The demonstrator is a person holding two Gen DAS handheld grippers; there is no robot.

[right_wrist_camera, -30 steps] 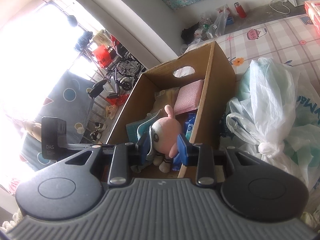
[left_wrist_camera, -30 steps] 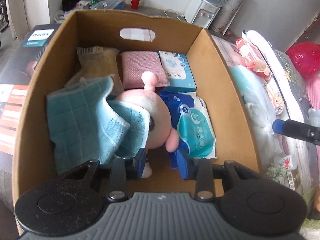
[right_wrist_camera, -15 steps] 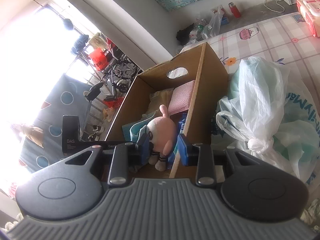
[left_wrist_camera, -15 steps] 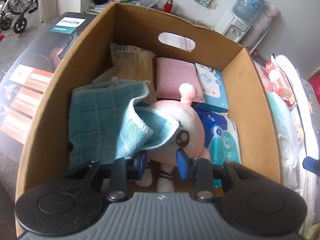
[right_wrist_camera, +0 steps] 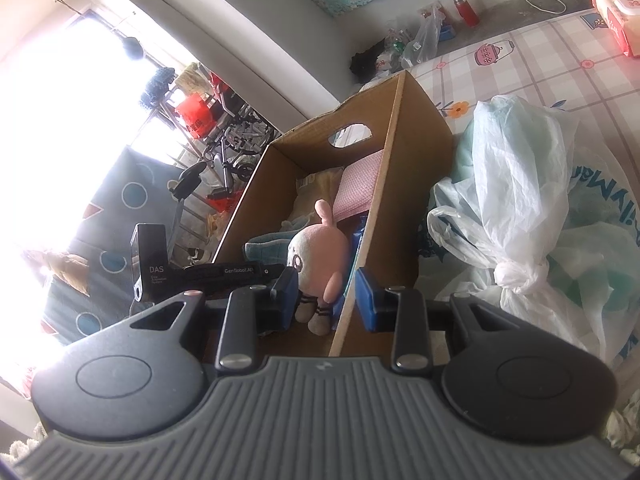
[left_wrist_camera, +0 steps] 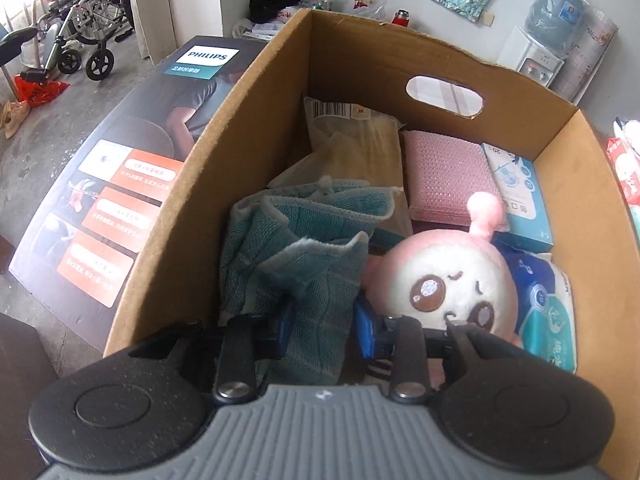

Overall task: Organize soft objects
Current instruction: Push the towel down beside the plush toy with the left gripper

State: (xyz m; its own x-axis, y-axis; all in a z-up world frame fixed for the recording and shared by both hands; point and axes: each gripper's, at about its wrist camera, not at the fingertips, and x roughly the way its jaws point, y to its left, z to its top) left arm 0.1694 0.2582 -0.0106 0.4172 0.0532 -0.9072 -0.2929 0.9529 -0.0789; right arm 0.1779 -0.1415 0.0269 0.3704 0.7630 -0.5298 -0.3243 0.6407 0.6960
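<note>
A cardboard box (left_wrist_camera: pixel 248 128) holds a teal cloth (left_wrist_camera: pixel 304 240), a pink plush toy (left_wrist_camera: pixel 444 280), a pink sponge cloth (left_wrist_camera: pixel 444 176), a beige packet (left_wrist_camera: pixel 360 136) and blue wipe packs (left_wrist_camera: pixel 548 308). My left gripper (left_wrist_camera: pixel 322 326) hangs over the box's near end, jaws open, with the teal cloth's edge lying between the fingers. My right gripper (right_wrist_camera: pixel 326 300) is open and empty, outside the box above its right wall (right_wrist_camera: pixel 372 216). The plush toy (right_wrist_camera: pixel 318 252) and the left gripper's body (right_wrist_camera: pixel 192 272) show in the right wrist view.
A Philips carton (left_wrist_camera: pixel 132 176) lies left of the box. Tied plastic bags (right_wrist_camera: pixel 520 208) sit right of the box on a patterned sheet (right_wrist_camera: pixel 540 68). A wheelchair (left_wrist_camera: pixel 80 36) and a water dispenser (left_wrist_camera: pixel 536 56) stand further off.
My left gripper has pulled back and shifted left, so the teal cloth now lies between its fingers instead of the plush. The cloth looks more bunched. My right gripper has drawn back slightly.
</note>
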